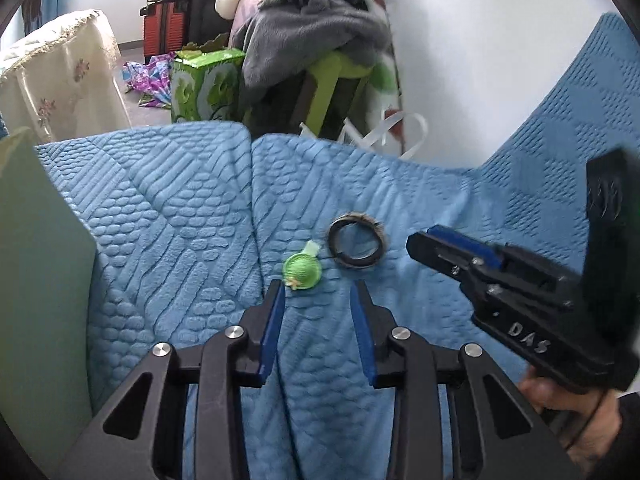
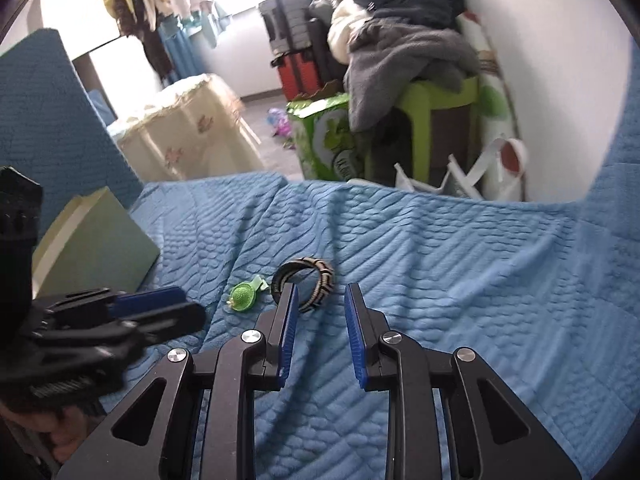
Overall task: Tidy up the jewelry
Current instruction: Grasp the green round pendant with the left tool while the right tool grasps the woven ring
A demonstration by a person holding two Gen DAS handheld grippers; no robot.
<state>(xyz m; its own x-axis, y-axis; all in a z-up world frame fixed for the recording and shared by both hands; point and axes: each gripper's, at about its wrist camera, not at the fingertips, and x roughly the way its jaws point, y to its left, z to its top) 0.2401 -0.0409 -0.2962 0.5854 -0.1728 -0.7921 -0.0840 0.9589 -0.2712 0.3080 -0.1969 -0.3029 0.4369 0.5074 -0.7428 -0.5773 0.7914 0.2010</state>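
A black-and-tan woven bangle (image 1: 357, 246) lies on the blue quilted cover (image 1: 180, 220); it also shows in the right wrist view (image 2: 316, 286). A small green hat-shaped hair clip (image 1: 302, 270) lies just left of it, also in the right wrist view (image 2: 243, 297). My left gripper (image 1: 320, 288) is open and empty, its left fingertip beside the clip. My right gripper (image 2: 321, 290) is open and empty, its left fingertip in front of the bangle. The right gripper (image 1: 424, 242) appears at the right of the left wrist view, the left gripper (image 2: 176, 312) at the left of the right wrist view.
A pale green box (image 2: 96, 236) stands on the cover to the left, also in the left wrist view (image 1: 36, 280). Beyond the cover's far edge are a green carton (image 1: 204, 84), a green stool (image 2: 440, 116) piled with clothes, and a white wall.
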